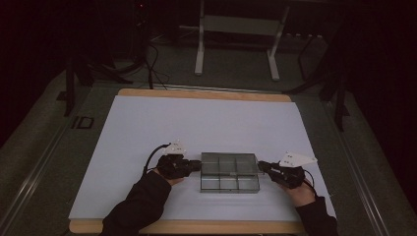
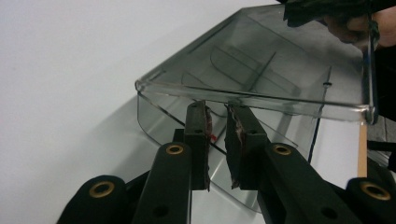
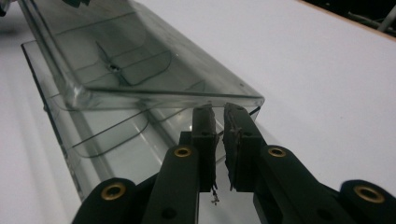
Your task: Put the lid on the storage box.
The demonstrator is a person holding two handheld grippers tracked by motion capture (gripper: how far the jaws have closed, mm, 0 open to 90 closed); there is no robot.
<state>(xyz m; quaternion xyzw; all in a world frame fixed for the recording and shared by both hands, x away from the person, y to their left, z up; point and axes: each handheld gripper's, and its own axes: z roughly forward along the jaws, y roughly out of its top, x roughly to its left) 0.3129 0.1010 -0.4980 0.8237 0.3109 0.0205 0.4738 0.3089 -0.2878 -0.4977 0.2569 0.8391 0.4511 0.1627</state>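
At the lower middle of the high view, we hold the clear compartment box [image 1: 229,171] on the bench [image 1: 147,128] between left tool [image 1: 195,164] and right tool [image 1: 263,166], one per end, likely for steadiness. In the left gripper view, the left tool [image 2: 218,116] has jaws pressed together at the box's wall. In the right gripper view, the right tool [image 3: 218,114] likewise.

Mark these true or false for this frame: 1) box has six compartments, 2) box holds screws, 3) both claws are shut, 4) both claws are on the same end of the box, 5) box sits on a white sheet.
1) True: the clear plastic box shows two rows of three compartments in the high view.
2) False: its compartments look empty.
3) True: the left claw and the right claw each have their jaws nearly together at the box's edge.
4) False: the left claw is at the box's left end, the right claw at its right end.
5) True: it rests on the white sheet.
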